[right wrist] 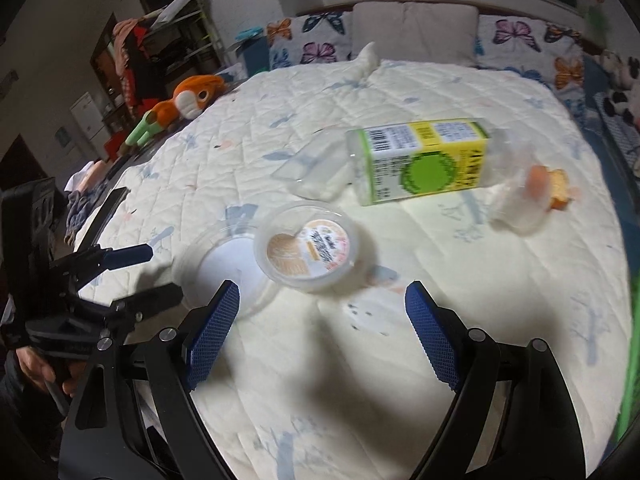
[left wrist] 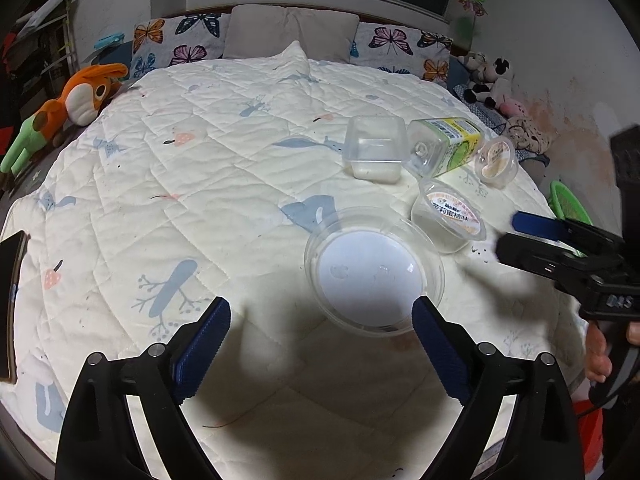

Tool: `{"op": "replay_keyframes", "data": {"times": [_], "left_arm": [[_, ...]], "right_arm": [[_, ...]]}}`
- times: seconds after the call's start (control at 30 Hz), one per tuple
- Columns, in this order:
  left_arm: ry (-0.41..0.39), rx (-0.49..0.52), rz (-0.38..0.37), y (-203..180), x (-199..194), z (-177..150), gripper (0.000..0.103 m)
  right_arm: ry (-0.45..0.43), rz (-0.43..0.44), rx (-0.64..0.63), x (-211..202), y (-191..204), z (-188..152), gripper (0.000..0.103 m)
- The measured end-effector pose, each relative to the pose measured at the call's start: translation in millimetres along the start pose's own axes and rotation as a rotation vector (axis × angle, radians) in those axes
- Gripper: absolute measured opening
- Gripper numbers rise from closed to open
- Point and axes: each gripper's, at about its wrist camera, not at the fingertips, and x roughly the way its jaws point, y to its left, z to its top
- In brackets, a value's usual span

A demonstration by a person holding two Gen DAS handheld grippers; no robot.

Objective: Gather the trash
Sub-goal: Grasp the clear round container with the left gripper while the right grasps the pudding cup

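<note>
Trash lies in a cluster on the quilt (left wrist: 200, 160), right of centre in the left wrist view: round clear bowl (left wrist: 374, 272) nearest, labelled lidded cup (left wrist: 448, 214) just beside its far right rim, clear square tub (left wrist: 375, 147) further back, green/yellow bottle (left wrist: 448, 146) on its side next to the tub, small cup (left wrist: 496, 159) touching or nearly touching the bottle's far end.

Left gripper (left wrist: 320, 320): fingers spread wide, nothing held. Right-hand pad overlaps the bowl's near rim in the picture; contact or hover, can't tell.

Right gripper (right wrist: 322, 300): also spread wide, empty, low over the quilt w/ the labelled lidded cup (right wrist: 308, 246) just ahead between the fingertips. Right wrist view is motion-blurred (small cup (right wrist: 520, 200) esp. smeared).

No bin or bag in either view, so drop-off spot unknown.

Step in hand (my read): first picks, none made yet. L → bowl, R → labelled cup.

Notes for doing it well:
- Bowl wider than the L opening looks. Pinch the rim wall, one pad inside, one outside; don't try to straddle.
- Thin clear plastic prob. flexes; close gently.
- Cup: centre it between the pads, grip on the side wall below the lid lip.
- Quilt is soft, items may tip if nudged. Come down, don't sweep in.
- Grippers are near each other; bowl and cup are neighbours. Stagger the two closes.
</note>
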Motion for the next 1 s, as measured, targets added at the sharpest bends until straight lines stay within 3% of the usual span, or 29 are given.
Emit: {"op": "replay_keyframes", "data": {"times": [0.37,0.47,0.57,1.0], "left_arm": [[0.018,0.01,-0.004,2,6,-3,0.092],[0.019,0.02,-0.009,1,6,-4,0.092],[0.022,0.032,-0.017,-2,6,-3,0.092],[0.06,0.138,-0.042,-26,25,2,0.095]], "right_arm": [[0.042,0.029,-0.011,30,1,11,0.082],[0.047,0.037,-0.013,33,3,13,0.077],[0.054,0.041,-0.01,36,4,14,0.065],[0.008,-0.007,0.001,10,-11,11,0.059]]}}
